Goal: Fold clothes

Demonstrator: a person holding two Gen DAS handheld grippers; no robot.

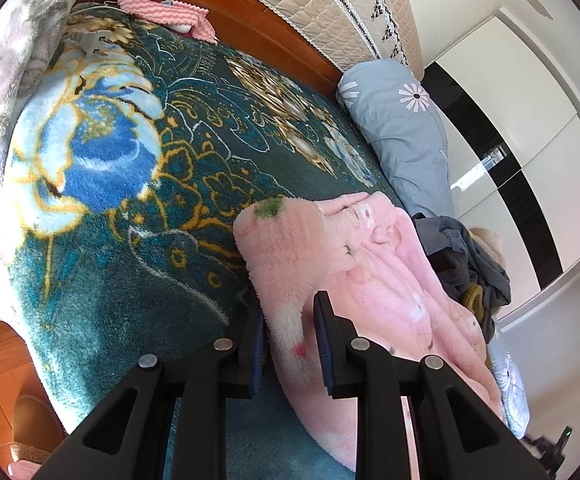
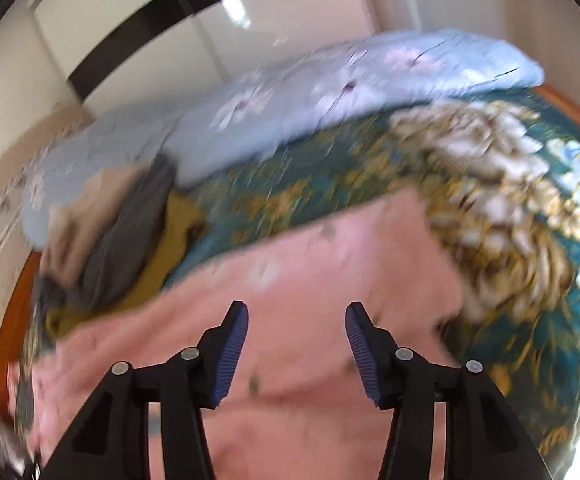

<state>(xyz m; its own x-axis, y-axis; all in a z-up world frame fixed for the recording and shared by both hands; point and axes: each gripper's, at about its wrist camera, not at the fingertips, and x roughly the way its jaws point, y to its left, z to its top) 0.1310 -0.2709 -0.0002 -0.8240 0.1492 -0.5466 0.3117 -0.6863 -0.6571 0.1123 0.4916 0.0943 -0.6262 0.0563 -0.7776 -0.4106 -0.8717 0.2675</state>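
A pink fleece garment (image 1: 370,280) lies on the teal floral blanket (image 1: 137,208) that covers the bed. My left gripper (image 1: 290,312) is shut on a thick fold at the garment's near edge, with the fleece bunched between its pads. In the blurred right wrist view the same pink garment (image 2: 330,264) spreads below my right gripper (image 2: 296,320). Its jaws stand apart, nothing is pressed between the pads, and the cloth lies beneath them.
A pile of grey, tan and mustard clothes (image 1: 466,256) sits beyond the pink garment, also seen as clothes (image 2: 121,240). A light blue daisy pillow (image 1: 406,128) lies along the bed's far side. A pink striped cloth (image 1: 169,16) rests by the wooden headboard (image 1: 249,12). White cupboards (image 1: 530,120) stand behind.
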